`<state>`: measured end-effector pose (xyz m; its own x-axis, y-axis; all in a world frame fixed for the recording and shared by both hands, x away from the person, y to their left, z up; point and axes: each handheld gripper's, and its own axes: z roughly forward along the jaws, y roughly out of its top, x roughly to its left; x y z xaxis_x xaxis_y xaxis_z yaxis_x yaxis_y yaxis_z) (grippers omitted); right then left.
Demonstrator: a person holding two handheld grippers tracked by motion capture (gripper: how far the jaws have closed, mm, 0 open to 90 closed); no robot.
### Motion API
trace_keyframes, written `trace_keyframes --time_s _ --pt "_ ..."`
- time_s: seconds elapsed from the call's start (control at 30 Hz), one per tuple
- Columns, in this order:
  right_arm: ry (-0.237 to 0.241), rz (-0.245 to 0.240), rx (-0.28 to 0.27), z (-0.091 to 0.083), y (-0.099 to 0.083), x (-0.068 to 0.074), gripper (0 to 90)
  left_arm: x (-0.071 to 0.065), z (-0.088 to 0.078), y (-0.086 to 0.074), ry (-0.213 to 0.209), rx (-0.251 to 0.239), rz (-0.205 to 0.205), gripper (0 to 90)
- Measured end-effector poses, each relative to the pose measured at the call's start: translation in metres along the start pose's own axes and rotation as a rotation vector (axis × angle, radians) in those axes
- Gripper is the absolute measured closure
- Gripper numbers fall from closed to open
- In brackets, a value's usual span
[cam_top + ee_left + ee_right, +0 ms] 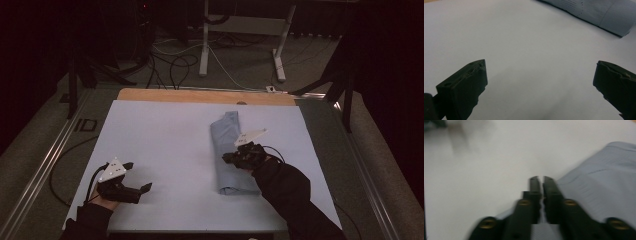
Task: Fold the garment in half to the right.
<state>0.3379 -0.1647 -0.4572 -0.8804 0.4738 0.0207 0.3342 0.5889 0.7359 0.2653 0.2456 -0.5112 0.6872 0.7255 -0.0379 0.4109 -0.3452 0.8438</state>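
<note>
My right hand-held gripper (229,158), jaws pressed together, sits over the folded cloth (226,135).
Bare table (160,145) lies open toward nine o'clock.

Lay bare across the white sheet (160,140) between left gripper (137,176) and folded blue cloth (227,135); blocked rightward by that cloth.

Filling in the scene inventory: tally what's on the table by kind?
Folded blue cloth: 1
White table cover: 1
Grippers: 2, the left gripper open, the right gripper shut over the cloth
Total: 4
</note>
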Motion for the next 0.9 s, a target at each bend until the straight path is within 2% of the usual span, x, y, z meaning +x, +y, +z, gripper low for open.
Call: trace_keyframes --time_s 0.03,0.1,0.13,0.2,0.37,0.47,0.5,0.7,0.73,0.8,0.83,0.9 --pt "0.026 -0.017 0.020 0.002 -0.005 0.006 90.0 0.000 0.000 0.000 0.000 0.000 -0.002 0.4" --pt "0.034 -0.021 0.030 0.003 -0.008 0.008 90.0 0.000 0.000 0.000 0.000 -0.001 -0.002 0.4" --pt "0.046 -0.054 0.057 0.007 -0.015 0.011 90.0 0.000 0.000 0.000 -0.001 0.000 0.000 0.4" --pt "0.051 -0.062 0.090 0.013 -0.021 0.012 90.0 0.000 0.001 0.000 -0.003 0.002 -0.001 0.4" --pt "0.072 -0.053 0.119 0.022 -0.034 0.011 90.0 0.000 0.001 0.000 -0.004 0.002 -0.001 0.4" --pt "0.085 -0.031 0.142 0.029 -0.042 0.012 90.0 0.001 0.000 0.000 -0.005 -0.004 -0.003 0.4" --pt "0.094 -0.038 0.147 0.031 -0.045 0.013 90.0 0.001 0.000 0.000 -0.006 -0.003 -0.003 0.4" --pt "0.124 -0.022 0.140 0.032 -0.054 0.015 90.0 0.001 0.001 -0.001 -0.008 0.001 0.000 0.4" --pt "0.131 0.004 0.140 0.032 -0.055 0.017 90.0 0.001 0.001 -0.001 -0.007 0.001 -0.004 0.4" --pt "0.134 -0.003 0.140 0.031 -0.056 0.017 90.0 0.001 0.001 -0.001 -0.008 -0.001 -0.005 0.4" --pt "0.133 0.009 0.148 0.031 -0.056 0.020 90.0 0.001 0.001 -0.001 -0.008 0.001 -0.002 0.4" --pt "0.144 -0.019 0.145 0.031 -0.057 0.021 90.0 0.001 0.000 -0.001 -0.008 0.002 -0.002 0.4"
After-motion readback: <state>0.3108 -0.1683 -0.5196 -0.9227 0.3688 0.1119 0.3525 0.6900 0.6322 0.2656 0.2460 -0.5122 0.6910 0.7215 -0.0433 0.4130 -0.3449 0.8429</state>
